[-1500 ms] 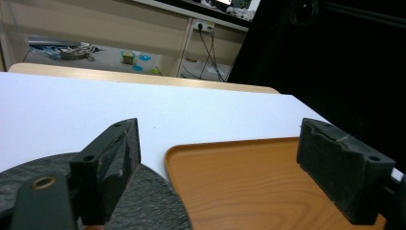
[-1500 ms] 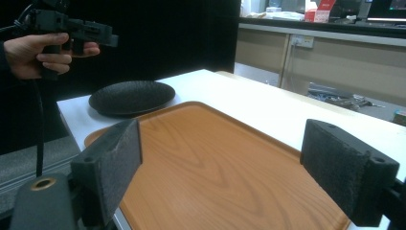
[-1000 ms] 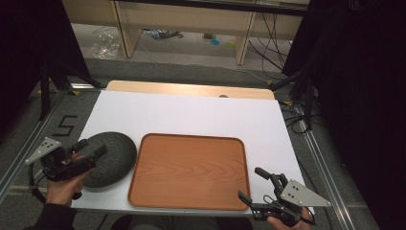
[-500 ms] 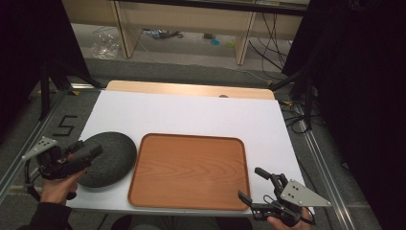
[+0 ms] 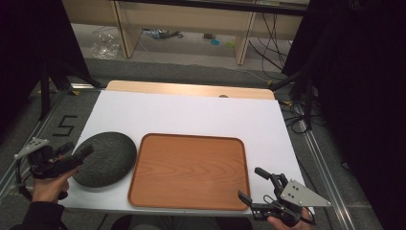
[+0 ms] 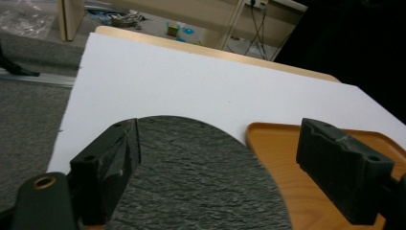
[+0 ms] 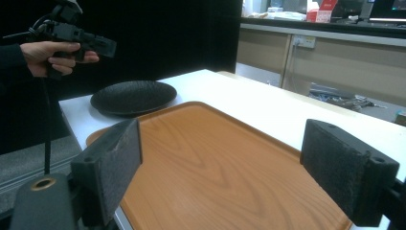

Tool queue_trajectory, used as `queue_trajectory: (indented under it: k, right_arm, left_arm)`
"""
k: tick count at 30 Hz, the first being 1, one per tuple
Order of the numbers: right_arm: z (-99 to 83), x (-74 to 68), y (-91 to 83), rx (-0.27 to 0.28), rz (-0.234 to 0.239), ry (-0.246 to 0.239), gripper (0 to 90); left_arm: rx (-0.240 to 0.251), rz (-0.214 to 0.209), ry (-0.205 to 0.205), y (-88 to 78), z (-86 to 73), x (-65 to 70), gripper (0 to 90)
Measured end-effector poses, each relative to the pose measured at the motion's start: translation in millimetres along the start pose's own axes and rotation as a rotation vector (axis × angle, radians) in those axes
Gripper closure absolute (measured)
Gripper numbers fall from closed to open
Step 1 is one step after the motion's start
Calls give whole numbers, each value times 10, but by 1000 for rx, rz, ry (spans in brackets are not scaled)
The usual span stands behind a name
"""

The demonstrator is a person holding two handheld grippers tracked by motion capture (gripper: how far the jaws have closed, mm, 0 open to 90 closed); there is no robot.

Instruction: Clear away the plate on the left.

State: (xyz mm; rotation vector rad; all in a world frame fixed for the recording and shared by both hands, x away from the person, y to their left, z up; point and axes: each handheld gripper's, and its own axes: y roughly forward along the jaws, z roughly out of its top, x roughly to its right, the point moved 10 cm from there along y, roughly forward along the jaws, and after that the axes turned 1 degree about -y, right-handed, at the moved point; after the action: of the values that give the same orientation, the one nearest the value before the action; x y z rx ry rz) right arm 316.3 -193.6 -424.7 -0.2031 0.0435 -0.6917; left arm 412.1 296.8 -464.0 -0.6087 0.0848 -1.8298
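A round dark grey plate [image 5: 104, 158] with a rough texture lies on the white table, touching or nearly touching the left side of a wooden tray [image 5: 189, 170]. My left gripper [image 5: 78, 151] hovers open at the plate's left rim. In the left gripper view its jaws stand wide apart above the plate [image 6: 191, 167], with the tray [image 6: 282, 153] to the right. At the tray's near right corner my right gripper [image 5: 250, 183] is open and holds nothing. The right gripper view looks across the bare tray [image 7: 215, 163] to the plate [image 7: 134, 96] and the left gripper [image 7: 88, 43].
The white tabletop [image 5: 191, 115] stretches beyond the plate and tray to a wooden strip [image 5: 191, 89] at the far edge. Metal rails run along both sides on the floor, with a "5" mark [image 5: 64, 125] at left. Cables [image 5: 297, 110] lie at right.
My left gripper has drawn back to the left, from over the plate to its left rim. The right gripper, plate and tray have not moved.
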Motion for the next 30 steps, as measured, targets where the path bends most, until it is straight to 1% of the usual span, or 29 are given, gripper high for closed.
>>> queue_trajectory:
  k: [4,5,6,8,11,12,13,14,15,16,17,19,20,21,24,25,30]
  right_arm:
    - [1,0,1,0,0,1,155]
    - [1,0,1,1,0,0,155]
    - [1,0,-1,0,-1,1,155]
    - [2,3,-1,4,-11,12,155]
    - [8,6,5,9,-8,3,155]
    - [7,5,4,8,-7,3,155]
    - [2,1,-1,3,-10,12,155]
    - [1,5,-3,1,-9,7,155]
    - [2,-1,0,3,-8,12,155]
    - [-6,-4,-7,-7,-3,11,155]
    - [13,16,3,14,-15,-3,155]
    - [12,15,3,13,-14,-3,155]
    - [6,11,-3,4,-8,-6,155]
    - [13,14,3,13,-14,-4,155]
    - [13,14,3,13,-14,-4,155]
    - [7,11,-2,4,-8,-7,155]
    - [7,10,-2,5,-7,-9,155]
  left_arm:
    - [-13,23,-30,1,-31,-127,150]
    - [-17,23,-27,-1,-38,-158,150]
    - [-20,33,-36,-6,-45,-187,150]
    - [-28,38,-49,-10,-59,-232,150]
    - [-42,43,-78,-7,-87,-297,150]
    - [-52,53,-95,-12,-104,-326,151]
    - [-55,53,-95,-13,-109,-339,150]
    - [-56,53,-101,-12,-115,-351,150]
    - [-58,51,-106,-11,-119,-358,151]
    - [-63,48,-113,-12,-128,-373,151]
    - [-64,48,-118,-11,-133,-381,151]
    - [-74,55,-120,-10,-150,-408,151]
    - [-77,53,-125,-8,-159,-420,151]
    - [-79,54,-129,-6,-165,-428,151]
    - [-88,42,-158,5,-190,-448,152]
    - [-90,43,-159,8,-197,-456,152]
    - [-99,50,-174,7,-220,-509,152]
